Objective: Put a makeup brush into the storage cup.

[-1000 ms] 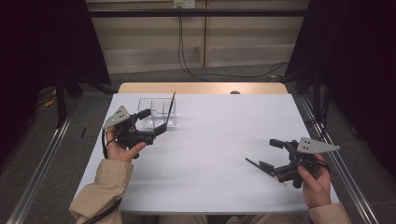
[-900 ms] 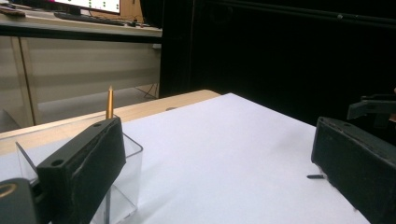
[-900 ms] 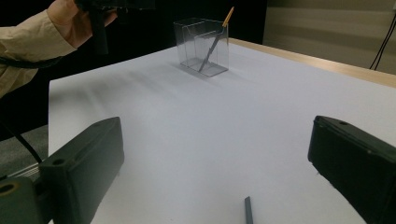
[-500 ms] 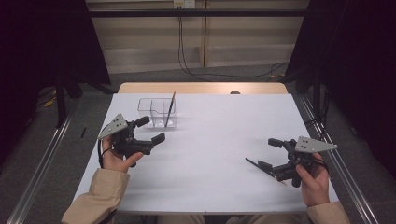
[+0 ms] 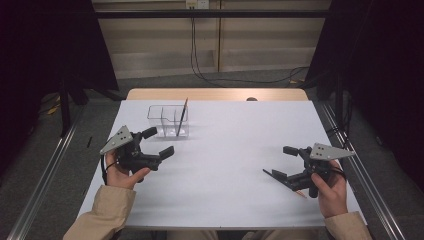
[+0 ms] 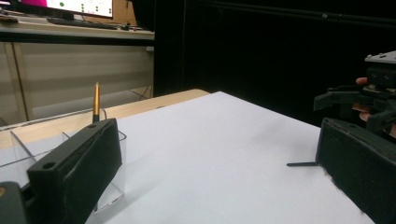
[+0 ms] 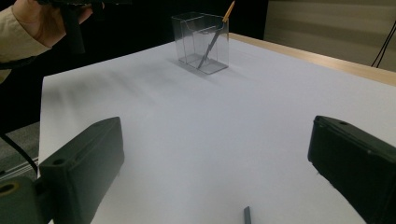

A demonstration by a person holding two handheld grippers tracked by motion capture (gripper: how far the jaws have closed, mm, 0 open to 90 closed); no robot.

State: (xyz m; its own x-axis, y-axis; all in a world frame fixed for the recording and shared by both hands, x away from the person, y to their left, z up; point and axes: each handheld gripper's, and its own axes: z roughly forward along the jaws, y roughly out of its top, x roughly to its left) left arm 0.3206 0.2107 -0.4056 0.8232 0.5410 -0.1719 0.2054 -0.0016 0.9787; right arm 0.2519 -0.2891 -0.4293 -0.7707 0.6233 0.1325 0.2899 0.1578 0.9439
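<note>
Pencil (image 5: 284,181) pickup: it lies flat on the counter (image 5: 225,150) beneath the right gripper (image 5: 283,162) fingers

Fingers spread wide, empty; lower astride the shaft, close squarely. Left gripper (image 5: 157,141) likewise wide, near the clear holder (image 5: 167,120)

A pencil (image 5: 181,117) leans in the clear holder (image 5: 168,120) far left; the left claw (image 5: 159,142) gapes near it, the right claw (image 5: 284,162) gapes over a dark pen (image 5: 280,181).

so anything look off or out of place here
Not much. One pencil leans tilted in the clear holder, while a second pencil lies loose on the table under the open right hand-held gripper.
</note>
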